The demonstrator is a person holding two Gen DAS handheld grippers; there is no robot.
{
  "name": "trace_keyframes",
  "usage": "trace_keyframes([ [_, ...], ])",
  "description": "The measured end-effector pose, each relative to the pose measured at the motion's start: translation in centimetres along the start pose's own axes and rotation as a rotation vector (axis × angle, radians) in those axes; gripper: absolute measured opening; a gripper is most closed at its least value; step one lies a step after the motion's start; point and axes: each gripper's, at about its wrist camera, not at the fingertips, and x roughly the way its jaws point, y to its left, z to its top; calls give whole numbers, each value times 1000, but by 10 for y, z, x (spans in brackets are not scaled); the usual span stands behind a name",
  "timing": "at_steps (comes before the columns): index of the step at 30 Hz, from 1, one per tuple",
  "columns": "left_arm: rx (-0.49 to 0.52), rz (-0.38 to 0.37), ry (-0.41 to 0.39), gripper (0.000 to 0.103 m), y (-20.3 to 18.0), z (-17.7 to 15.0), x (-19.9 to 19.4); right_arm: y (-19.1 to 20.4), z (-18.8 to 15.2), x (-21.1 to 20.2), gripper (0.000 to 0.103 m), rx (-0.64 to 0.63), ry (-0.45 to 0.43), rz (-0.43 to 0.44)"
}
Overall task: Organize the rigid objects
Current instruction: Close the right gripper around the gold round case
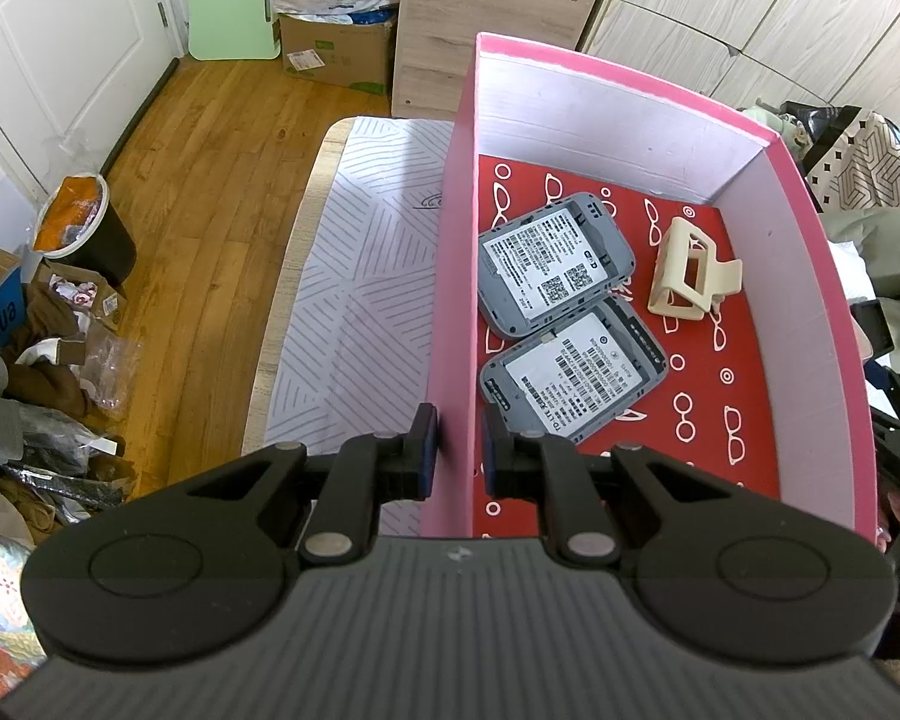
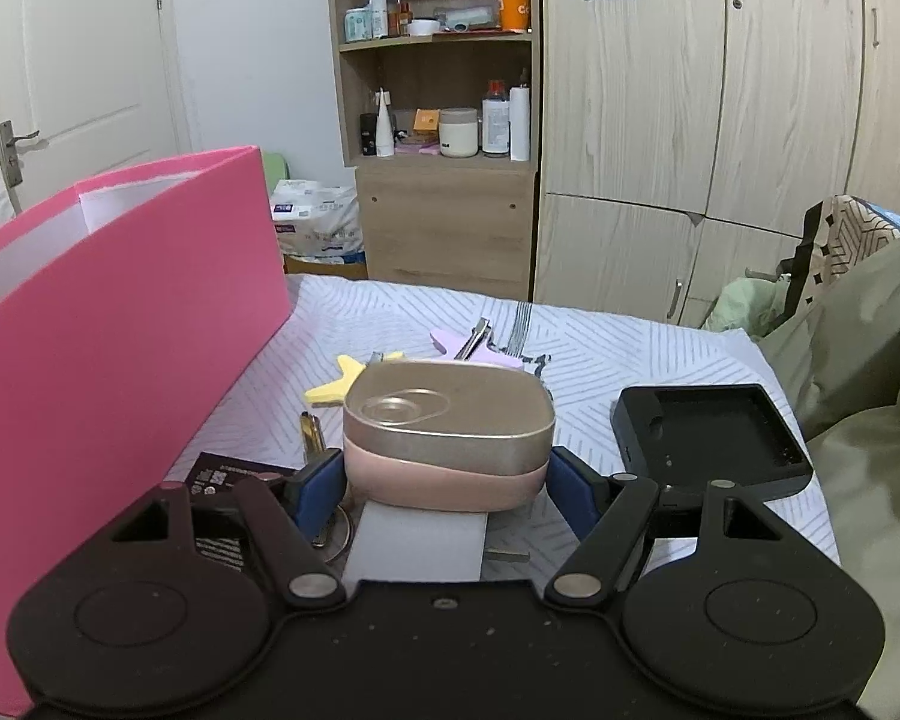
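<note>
My left gripper [image 1: 457, 450] is shut on the left wall of a pink box [image 1: 450, 312], one finger inside and one outside. Inside on the red floor lie two grey devices [image 1: 555, 264] [image 1: 573, 378] and a cream hair claw [image 1: 687, 270]. My right gripper [image 2: 447, 480] is shut on a pink and gold case [image 2: 450, 426], held just above the table. The pink box [image 2: 120, 312] stands to its left.
On the patterned cloth [image 2: 600, 354] lie a black tray [image 2: 711, 435], a yellow star clip [image 2: 336, 387], a lilac clip [image 2: 474, 345], a key [image 2: 312, 432], a dark card [image 2: 222, 474] and a white block [image 2: 417, 546]. Wardrobes and a shelf stand behind.
</note>
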Motion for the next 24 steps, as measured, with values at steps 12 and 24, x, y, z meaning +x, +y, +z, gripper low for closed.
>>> trace_keyframes([
  [12, -1, -2, 0, 13, 0, 0, 0, 2, -2, 0, 78, 32, -85, -7],
  [24, 10, 0, -1, 13, -1, -1, 1, 18, 38, -66, 78, -39, -172, 119],
])
